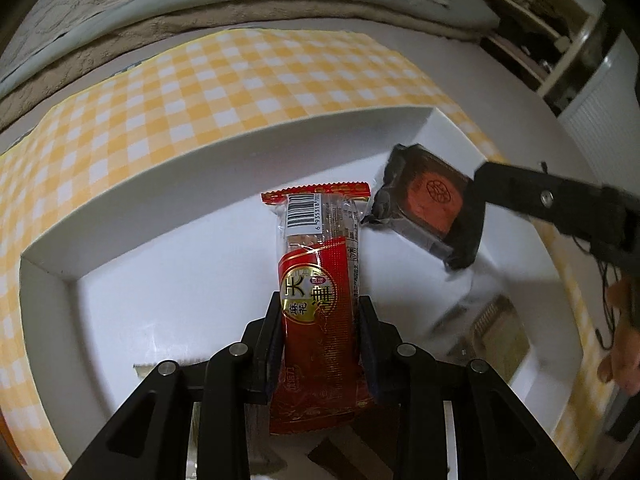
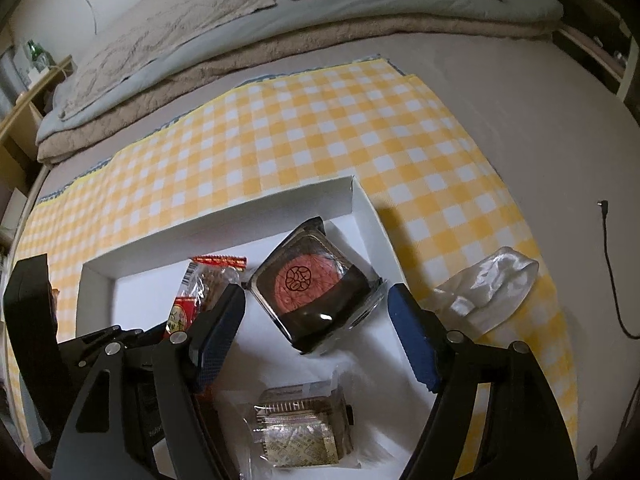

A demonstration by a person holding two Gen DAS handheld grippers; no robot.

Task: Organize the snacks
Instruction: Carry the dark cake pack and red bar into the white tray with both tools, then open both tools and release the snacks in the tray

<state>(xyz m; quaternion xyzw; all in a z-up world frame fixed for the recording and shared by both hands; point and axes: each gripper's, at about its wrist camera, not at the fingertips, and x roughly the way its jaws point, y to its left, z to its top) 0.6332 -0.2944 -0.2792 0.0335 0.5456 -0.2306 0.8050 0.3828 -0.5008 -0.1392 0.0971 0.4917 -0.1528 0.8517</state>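
My left gripper (image 1: 318,312) is shut on a long red snack packet (image 1: 316,280) and holds it over the white box (image 1: 160,152); the packet also shows in the right wrist view (image 2: 196,292). My right gripper (image 2: 316,312) is open, its fingers on either side of a dark square mooncake pack with a red top (image 2: 314,284), which lies in the box near its far right corner. In the left wrist view that pack (image 1: 428,204) sits at the right gripper's fingertip (image 1: 464,236).
A clear-wrapped brown snack (image 2: 300,428) lies in the box nearer to me. The box (image 2: 224,220) stands on a yellow checked cloth (image 2: 320,128). A crumpled clear wrapper (image 2: 488,284) lies right of the box. A cable (image 2: 612,272) is at far right. Bedding lies behind.
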